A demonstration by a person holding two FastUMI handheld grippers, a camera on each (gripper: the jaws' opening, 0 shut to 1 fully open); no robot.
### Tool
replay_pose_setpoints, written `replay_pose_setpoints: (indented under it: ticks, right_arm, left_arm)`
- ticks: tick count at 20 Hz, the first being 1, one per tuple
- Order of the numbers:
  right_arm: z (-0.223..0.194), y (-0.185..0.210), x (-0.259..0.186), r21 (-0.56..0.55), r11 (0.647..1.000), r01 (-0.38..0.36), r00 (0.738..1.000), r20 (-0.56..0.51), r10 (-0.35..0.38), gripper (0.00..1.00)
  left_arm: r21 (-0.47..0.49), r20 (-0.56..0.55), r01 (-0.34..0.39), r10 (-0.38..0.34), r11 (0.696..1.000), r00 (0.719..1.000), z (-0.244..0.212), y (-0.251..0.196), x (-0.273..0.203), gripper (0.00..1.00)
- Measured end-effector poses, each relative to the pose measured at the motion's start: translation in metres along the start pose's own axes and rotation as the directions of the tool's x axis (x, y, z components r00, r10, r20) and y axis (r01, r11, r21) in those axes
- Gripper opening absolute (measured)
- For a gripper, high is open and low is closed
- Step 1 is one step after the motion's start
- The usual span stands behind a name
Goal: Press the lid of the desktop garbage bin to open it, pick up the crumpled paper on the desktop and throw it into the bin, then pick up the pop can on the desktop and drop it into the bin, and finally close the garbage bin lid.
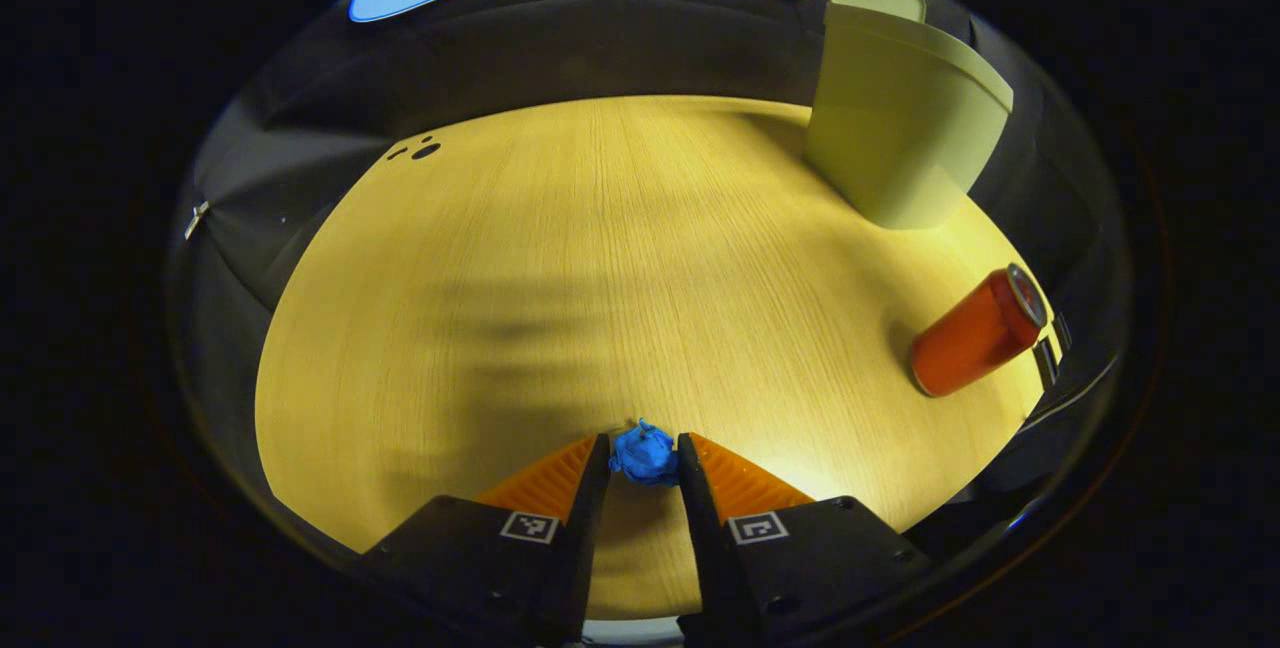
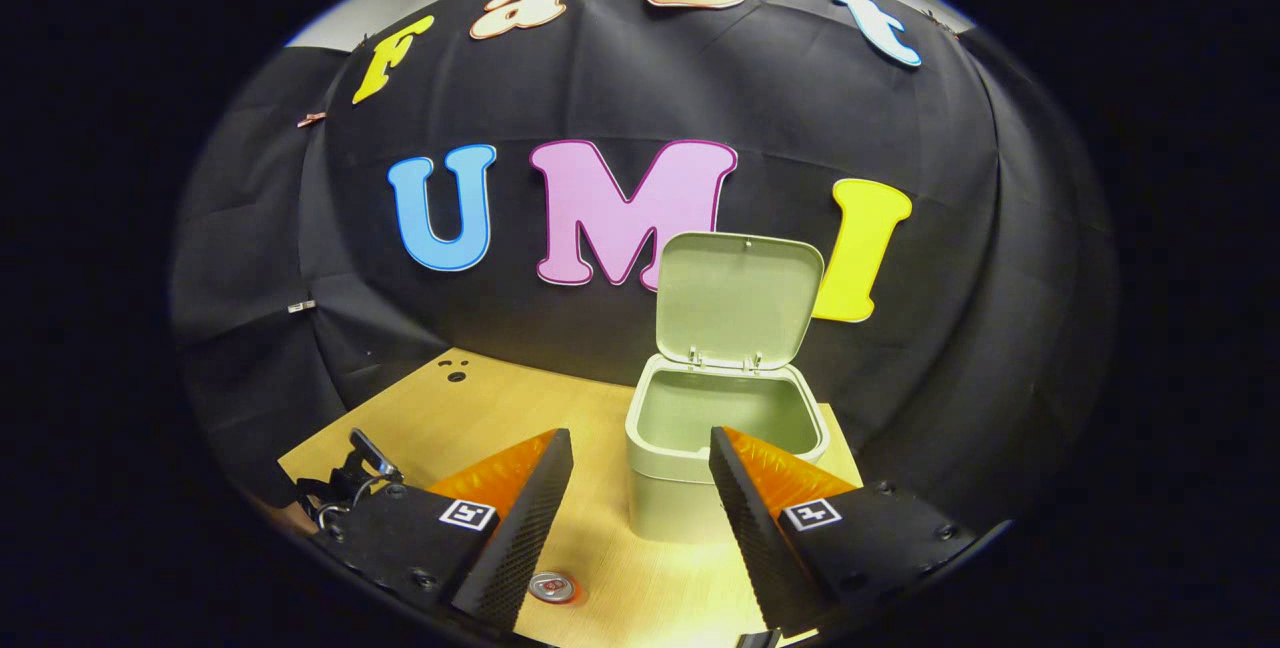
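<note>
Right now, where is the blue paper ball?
In the left gripper view, the paper ball sits pinched between the left gripper, low over the table.

crumpled paper (image 1: 645,455): bright blue, 6 o'clock | pop can (image 1: 975,333): red-orange, silver top, 3 o'clock | bin (image 1: 900,123): pale green, 1 o'clock | table (image 1: 600,278): light wood grain

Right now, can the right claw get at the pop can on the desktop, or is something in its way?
Probably yes. The right claw is open and holds nothing, and the pop can stands upright on the desktop just below it, beside the open garbage bin. Nothing lies between them, so a short descent should do.
</note>
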State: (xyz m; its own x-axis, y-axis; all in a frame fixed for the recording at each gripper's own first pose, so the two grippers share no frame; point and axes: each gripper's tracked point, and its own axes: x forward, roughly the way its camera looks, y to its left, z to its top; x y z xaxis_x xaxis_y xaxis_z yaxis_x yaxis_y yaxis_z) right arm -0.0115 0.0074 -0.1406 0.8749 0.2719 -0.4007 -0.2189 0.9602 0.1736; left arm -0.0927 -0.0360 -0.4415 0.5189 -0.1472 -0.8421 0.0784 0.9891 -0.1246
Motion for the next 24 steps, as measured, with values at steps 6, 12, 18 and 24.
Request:
replay_pose_setpoints:
  ticks: [6, 12, 18, 24]
  right_arm:
    - [-0.003, 0.009, 0.007, 0.014, 1.000, -0.024, 1.000, 0.003, 0.024, 0.89]
    - [-0.012, 0.018, 0.011, 0.011, 0.999, -0.052, 0.999, -0.012, 0.052, 0.89]
    - [-0.026, 0.021, 0.009, 0.017, 0.998, -0.063, 0.997, -0.033, 0.063, 0.88]
    - [-0.052, 0.026, 0.002, 0.030, 0.997, -0.069, 0.994, -0.077, 0.071, 0.89]
  left_arm:
    - [-0.022, 0.099, 0.020, -0.018, 1.000, 0.995, 0.046, 0.002, -0.029, 0.47]
    - [-0.031, 0.239, 0.068, -0.059, 0.997, 0.969, 0.109, -0.012, -0.067, 0.47]
    - [-0.023, 0.379, 0.105, -0.088, 0.994, 0.921, 0.175, -0.021, -0.101, 0.47]
    - [0.023, 0.525, 0.139, -0.130, 0.990, 0.841, 0.242, -0.035, -0.142, 0.47]
